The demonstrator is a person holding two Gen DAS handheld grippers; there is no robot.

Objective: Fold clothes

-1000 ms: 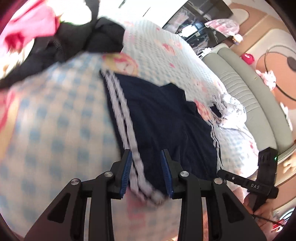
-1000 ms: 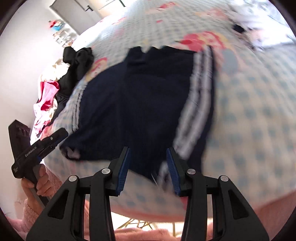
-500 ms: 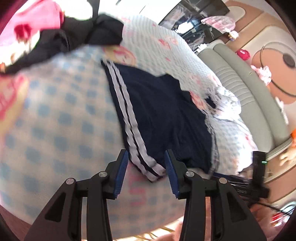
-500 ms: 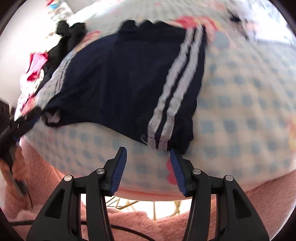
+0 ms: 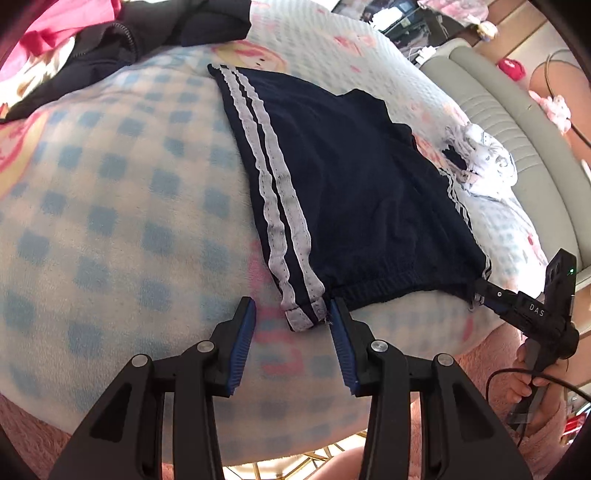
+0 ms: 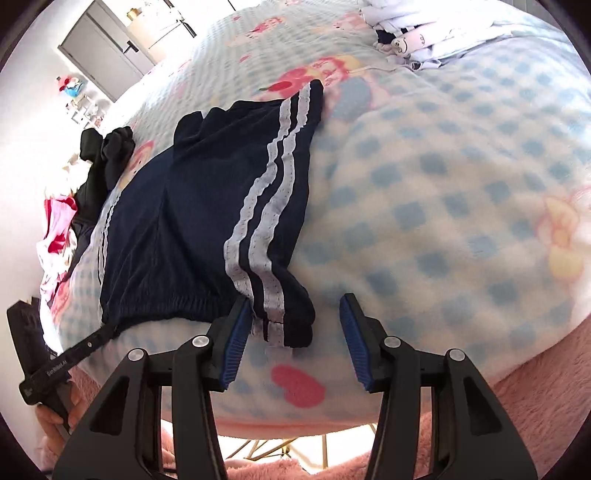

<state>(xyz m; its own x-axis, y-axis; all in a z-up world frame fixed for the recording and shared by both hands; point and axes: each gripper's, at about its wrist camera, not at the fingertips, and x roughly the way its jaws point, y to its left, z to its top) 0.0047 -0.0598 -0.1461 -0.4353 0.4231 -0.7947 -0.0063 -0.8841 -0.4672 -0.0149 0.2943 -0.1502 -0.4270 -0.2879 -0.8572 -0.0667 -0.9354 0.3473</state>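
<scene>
Navy shorts (image 5: 343, 177) with double white side stripes lie flat on a blue-checked blanket (image 5: 110, 221), waistband toward me. My left gripper (image 5: 291, 314) is open, and the striped waistband corner (image 5: 301, 314) lies loose between its blue pads. In the right wrist view the shorts (image 6: 192, 229) show their other striped corner (image 6: 273, 314), loose just inside the left pad of my open right gripper (image 6: 293, 308). Each view shows the other gripper at the far waistband corner: the right gripper (image 5: 517, 310) and the left gripper (image 6: 62, 362).
A black garment (image 5: 110, 44) and a pink one (image 5: 44, 26) are heaped at the far left of the bed. A white printed garment (image 5: 480, 162) lies beyond the shorts, beside a grey padded edge (image 5: 517, 122). Pink fuzzy fabric (image 6: 535, 387) borders the blanket's near edge.
Both grippers have drawn back toward the near edge of the bed, and their jaws stand wider. The shorts' waistband corners now rest loose on the blanket.
</scene>
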